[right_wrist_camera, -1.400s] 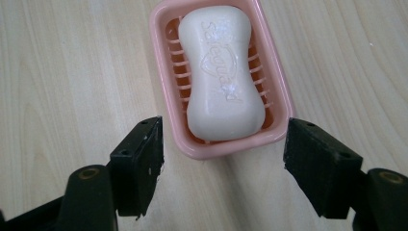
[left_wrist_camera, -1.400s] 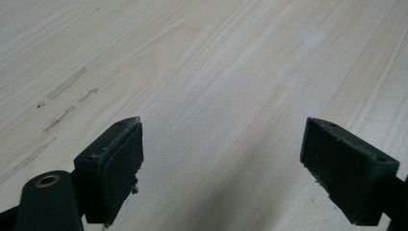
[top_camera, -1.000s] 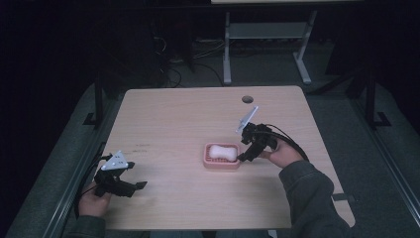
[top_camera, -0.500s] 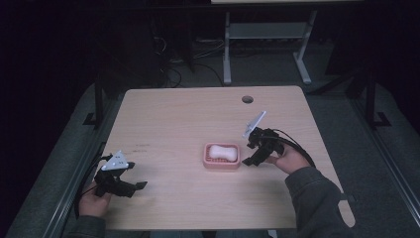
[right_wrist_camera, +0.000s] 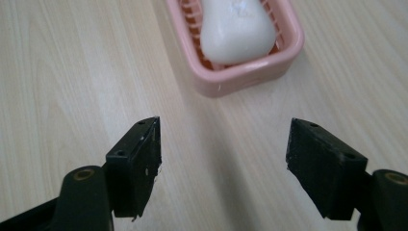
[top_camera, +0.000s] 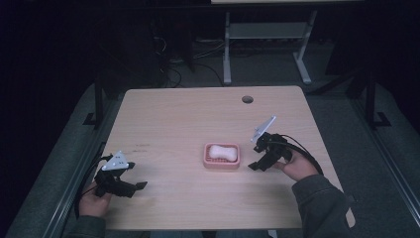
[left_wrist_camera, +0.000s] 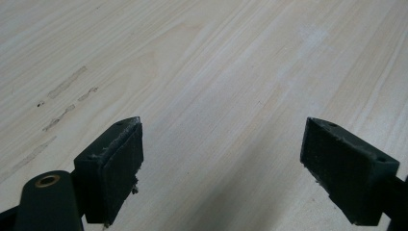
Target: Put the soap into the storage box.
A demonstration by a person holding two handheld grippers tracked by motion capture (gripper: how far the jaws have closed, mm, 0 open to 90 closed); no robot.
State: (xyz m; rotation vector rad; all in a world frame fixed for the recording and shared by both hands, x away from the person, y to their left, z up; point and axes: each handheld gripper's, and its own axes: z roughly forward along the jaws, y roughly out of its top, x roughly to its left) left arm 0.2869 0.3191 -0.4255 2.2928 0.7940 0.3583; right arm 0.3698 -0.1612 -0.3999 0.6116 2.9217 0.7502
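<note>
A pink soap dish [top_camera: 222, 163] sits near the middle of the wooden table, with a white bar of soap [top_camera: 222, 152] lying in it. In the right gripper view the dish [right_wrist_camera: 226, 77] and its soap [right_wrist_camera: 236, 31] lie just ahead of the jaws. My right gripper [top_camera: 253, 165] hovers open a little to the right of the dish, nothing between its jaws [right_wrist_camera: 223, 159]. My left gripper [top_camera: 137, 186] rests open near the table's front left corner, over bare wood [left_wrist_camera: 221, 159].
The table [top_camera: 188, 119] has a round cable hole [top_camera: 247, 99] at its back right. Faint scuff marks [left_wrist_camera: 62, 103] mark the wood near the left gripper. A desk frame [top_camera: 267, 34] and cables stand on the dark floor behind.
My right gripper has drawn back to the right, away from the dish, and come lower toward the table. The soap stays in the dish. The left gripper has not moved.
</note>
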